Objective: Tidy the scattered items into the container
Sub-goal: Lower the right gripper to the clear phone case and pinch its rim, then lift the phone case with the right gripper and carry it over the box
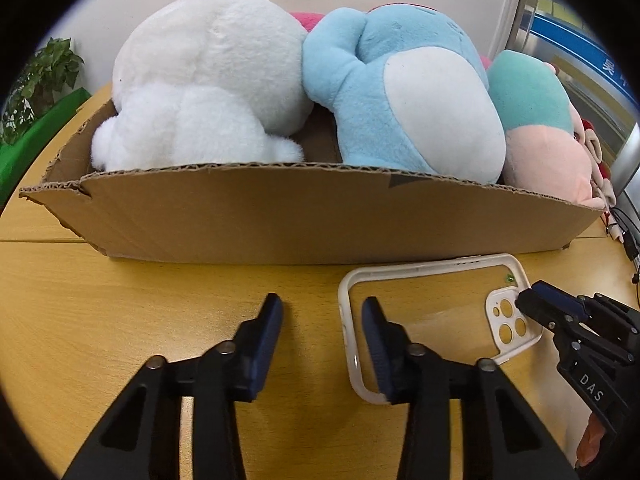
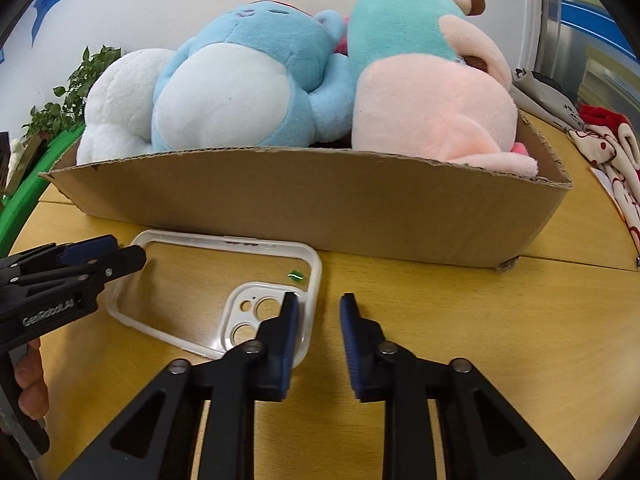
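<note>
A clear phone case with a white rim (image 1: pixel 436 312) lies flat on the wooden table in front of a cardboard box (image 1: pixel 300 216). It also shows in the right wrist view (image 2: pixel 224 288), before the box (image 2: pixel 320 208). The box holds a white plush (image 1: pixel 200 80), a blue plush (image 1: pixel 400 92) and a teal-and-pink plush (image 1: pixel 540 128). My left gripper (image 1: pixel 322 312) is open, its right finger over the case's left end. My right gripper (image 2: pixel 318 308) is open, its left finger over the case's camera corner. Both are empty.
A green band (image 2: pixel 28 196) and a potted plant (image 1: pixel 44 76) stand at the left. Red-and-white cloth (image 2: pixel 612 152) lies right of the box. Cables (image 1: pixel 624 232) run at the table's right edge. Bare table lies in front of the box.
</note>
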The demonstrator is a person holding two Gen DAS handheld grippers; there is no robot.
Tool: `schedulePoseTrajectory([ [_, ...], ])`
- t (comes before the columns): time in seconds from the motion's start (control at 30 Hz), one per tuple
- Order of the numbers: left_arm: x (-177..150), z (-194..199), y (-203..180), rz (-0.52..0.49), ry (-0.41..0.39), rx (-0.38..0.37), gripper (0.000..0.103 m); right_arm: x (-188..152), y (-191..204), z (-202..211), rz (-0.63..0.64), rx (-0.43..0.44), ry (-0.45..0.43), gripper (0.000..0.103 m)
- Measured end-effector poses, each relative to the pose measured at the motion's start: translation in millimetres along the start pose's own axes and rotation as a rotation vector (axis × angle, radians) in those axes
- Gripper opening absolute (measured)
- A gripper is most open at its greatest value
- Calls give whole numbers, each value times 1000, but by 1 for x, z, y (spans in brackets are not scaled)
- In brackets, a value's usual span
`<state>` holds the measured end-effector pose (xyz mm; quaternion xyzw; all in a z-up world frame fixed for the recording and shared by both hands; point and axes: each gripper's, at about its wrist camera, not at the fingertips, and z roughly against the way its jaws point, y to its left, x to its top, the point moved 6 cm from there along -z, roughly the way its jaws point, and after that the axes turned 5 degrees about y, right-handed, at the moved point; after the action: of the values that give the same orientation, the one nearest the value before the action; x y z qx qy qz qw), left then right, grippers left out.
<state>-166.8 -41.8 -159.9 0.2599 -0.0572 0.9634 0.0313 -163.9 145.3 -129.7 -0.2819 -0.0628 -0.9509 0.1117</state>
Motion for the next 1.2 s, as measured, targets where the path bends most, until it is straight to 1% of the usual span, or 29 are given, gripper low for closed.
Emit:
schedulePoseTrajectory([
  [0.03,-1,1,-1,-7,1,-7,23,-2,1,1,-2,4,-4,17],
  [0.07,-3,1,-3,-12,2,-25,14,-3,1,2,-6,9,-7,15],
  [0.1,-5,2,-5,-14,3,-44,8,-4,2,2,-8,12,-9,14],
  [0.17,-9,4,-7,-14,5,-54,7,-6,3,4,-9,16,-13,11],
  [0.3,-18,9,-7,-24,8,-63,6,-12,2,8,-20,18,-11,11],
  [0.4,-25,15,-7,-32,25,-63,6,-14,1,13,-32,21,-4,10],
  [0.47,-26,25,-8,-42,7,-61,6,-12,-1,19,-42,24,-16,9],
  [0.53,-20,43,-8,-39,-31,-69,6,-5,-2,33,-47,28,-51,9],
  [0.6,-7,67,-7,-36,-83,-81,6,9,-3,52,-43,31,-97,9],
  [0.67,13,97,-5,-42,-147,-87,6,21,-1,71,-34,35,-143,9],
  [0.73,38,120,-2,-55,-200,-95,6,44,2,97,-15,28,-208,9],
  [0.8,67,139,-11,-78,-247,-87,6,68,7,119,1,23,-261,9],
  [0.9,110,165,-12,-117,-312,-81,6,107,13,144,25,13,-323,9],
  [0.93,125,172,-23,-126,-332,-78,6,120,14,153,34,6,-346,9],
  [0.97,136,185,-24,-133,-354,-76,6,131,17,161,41,3,-365,9],
  [1.1,180,230,-30,-169,-439,-55,6,182,25,187,50,-1,-412,9],
  [1.2,209,253,-33,-185,-471,-47,6,218,28,198,64,1,-422,9],
])
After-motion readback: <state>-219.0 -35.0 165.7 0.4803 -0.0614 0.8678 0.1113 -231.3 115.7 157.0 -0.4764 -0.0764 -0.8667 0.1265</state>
